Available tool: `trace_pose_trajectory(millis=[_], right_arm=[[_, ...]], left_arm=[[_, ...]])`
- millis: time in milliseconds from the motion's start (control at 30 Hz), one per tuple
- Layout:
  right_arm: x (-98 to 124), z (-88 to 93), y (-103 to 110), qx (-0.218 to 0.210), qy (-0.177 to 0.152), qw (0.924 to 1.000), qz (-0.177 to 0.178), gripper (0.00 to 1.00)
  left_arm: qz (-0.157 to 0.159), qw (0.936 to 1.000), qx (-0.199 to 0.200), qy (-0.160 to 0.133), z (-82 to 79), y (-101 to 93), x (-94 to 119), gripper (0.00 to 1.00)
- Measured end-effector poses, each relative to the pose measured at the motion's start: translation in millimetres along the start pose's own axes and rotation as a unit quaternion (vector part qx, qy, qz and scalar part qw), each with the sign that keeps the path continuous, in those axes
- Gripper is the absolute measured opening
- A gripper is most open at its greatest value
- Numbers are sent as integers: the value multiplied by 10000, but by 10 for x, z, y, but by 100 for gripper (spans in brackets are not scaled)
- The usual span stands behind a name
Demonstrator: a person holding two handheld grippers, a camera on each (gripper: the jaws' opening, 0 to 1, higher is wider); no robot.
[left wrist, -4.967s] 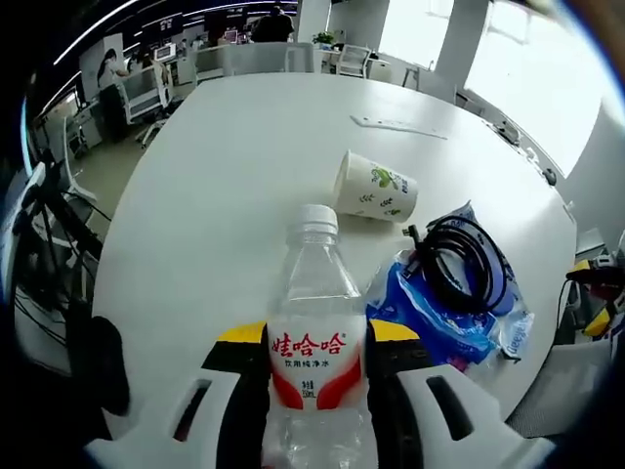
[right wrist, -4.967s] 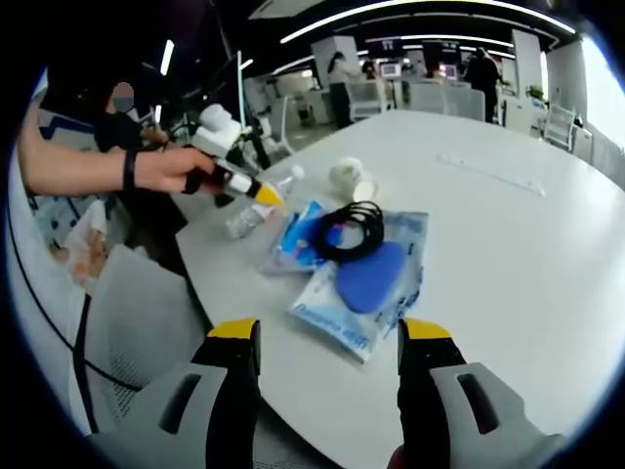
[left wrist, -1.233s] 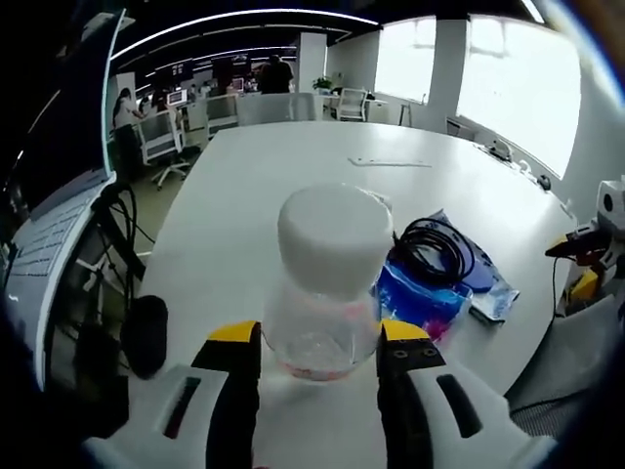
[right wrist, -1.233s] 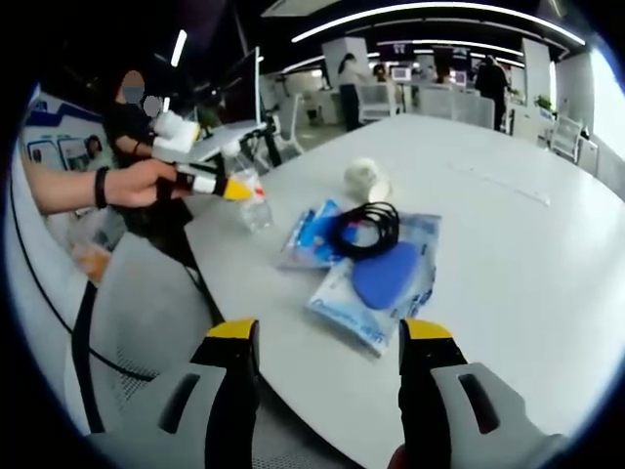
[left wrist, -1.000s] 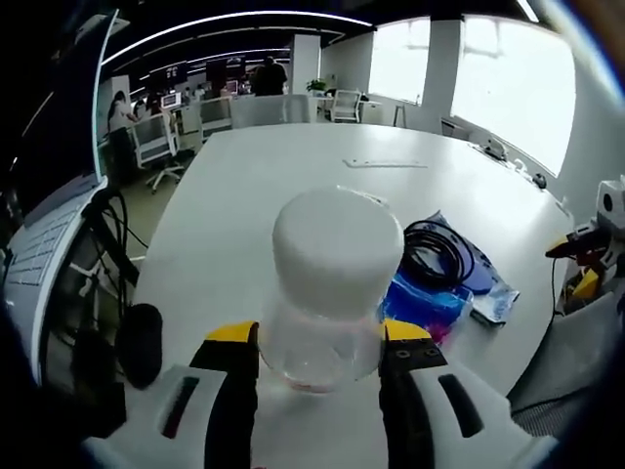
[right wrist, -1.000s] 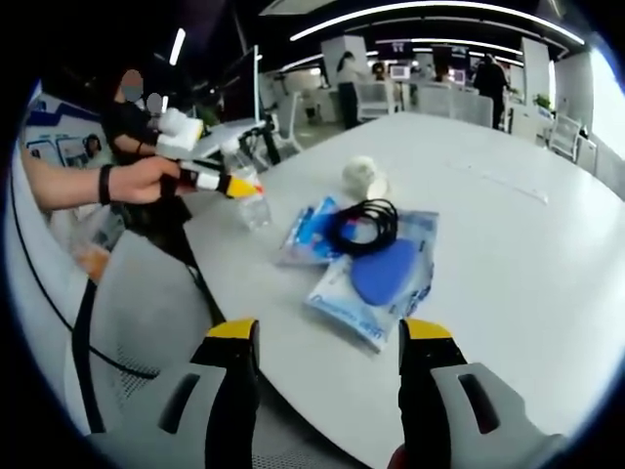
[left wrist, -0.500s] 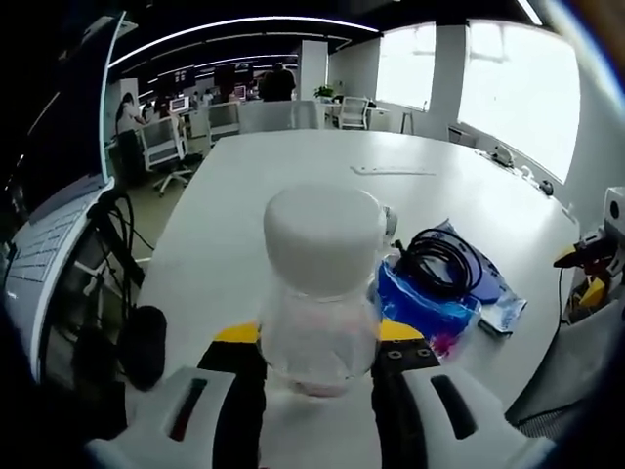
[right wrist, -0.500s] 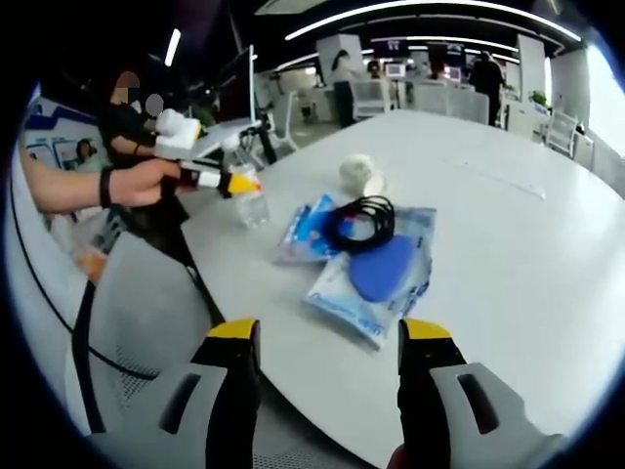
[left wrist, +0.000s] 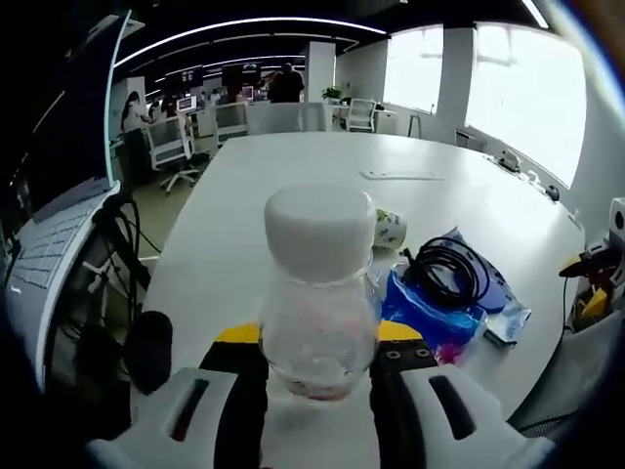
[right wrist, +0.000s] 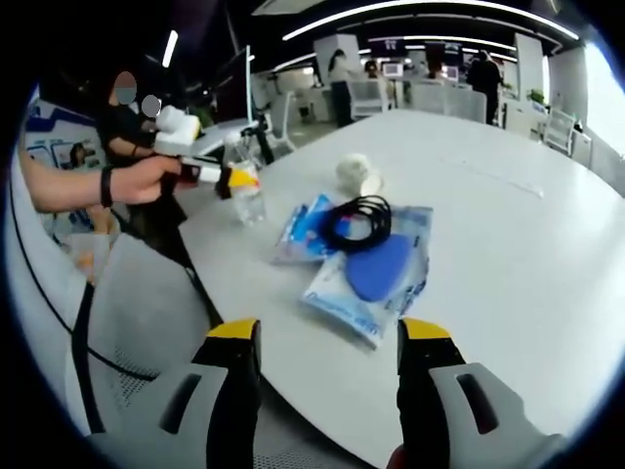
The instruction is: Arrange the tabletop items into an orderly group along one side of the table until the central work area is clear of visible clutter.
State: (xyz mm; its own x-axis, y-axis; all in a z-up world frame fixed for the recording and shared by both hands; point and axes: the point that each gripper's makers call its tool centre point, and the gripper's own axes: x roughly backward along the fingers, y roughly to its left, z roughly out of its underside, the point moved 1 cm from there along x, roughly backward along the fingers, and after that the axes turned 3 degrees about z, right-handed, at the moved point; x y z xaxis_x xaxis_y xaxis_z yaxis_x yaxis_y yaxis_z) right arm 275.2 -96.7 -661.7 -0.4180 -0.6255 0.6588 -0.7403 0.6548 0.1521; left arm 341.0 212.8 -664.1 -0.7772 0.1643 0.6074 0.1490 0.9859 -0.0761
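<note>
In the left gripper view my left tool (left wrist: 314,360) pinches the clear water bottle (left wrist: 318,293), a yellow-tipped jaw on each side of its body, the white cap toward the camera. The bottle stands near the edge of the white bench (left wrist: 273,186). Past the bottle at about 1 o'clock lies the paper cup (left wrist: 389,228) on its side. At 3 o'clock from the bottle sits the blue plastic packet (left wrist: 422,311), with the coiled black cable (left wrist: 447,271) resting on top of it. At 9 o'clock, off the bench, I see an open laptop (left wrist: 44,256) and dangling black cords.

In the right gripper view my right tool (right wrist: 327,366) is spread wide with nothing between its jaws, hanging over the near rim of the bench (right wrist: 508,244). At 10 o'clock my left hand (right wrist: 146,181) grips the left tool (right wrist: 234,179), which holds the bottle (right wrist: 248,200) upright at the bench's rounded corner. Just right of the bottle lies the blue packet (right wrist: 305,227), overlapped by the black cable (right wrist: 357,223), which also lies partly on a second clear packet with a blue oval (right wrist: 376,269) inside. The paper cup (right wrist: 355,176) lies at 12 o'clock beyond the cable, near it but apart.
</note>
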Motion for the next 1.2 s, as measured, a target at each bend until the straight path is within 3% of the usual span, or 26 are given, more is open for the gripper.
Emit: trace_pose_trajectory(millis=[367,700,1200], right_arm=[[20,12,-28,-55,7,10000,11,55],[80,71,-139,-124,86,9998,92,55],[144,136,-259,-188,223,9995,125,55]], left_arm=[[-90,9999,35,-124,-234,104,-129,40],[-117,9996,61,-268,-483,117,-376,40],[-248,9986,214,-409,-709,192,-716,40]])
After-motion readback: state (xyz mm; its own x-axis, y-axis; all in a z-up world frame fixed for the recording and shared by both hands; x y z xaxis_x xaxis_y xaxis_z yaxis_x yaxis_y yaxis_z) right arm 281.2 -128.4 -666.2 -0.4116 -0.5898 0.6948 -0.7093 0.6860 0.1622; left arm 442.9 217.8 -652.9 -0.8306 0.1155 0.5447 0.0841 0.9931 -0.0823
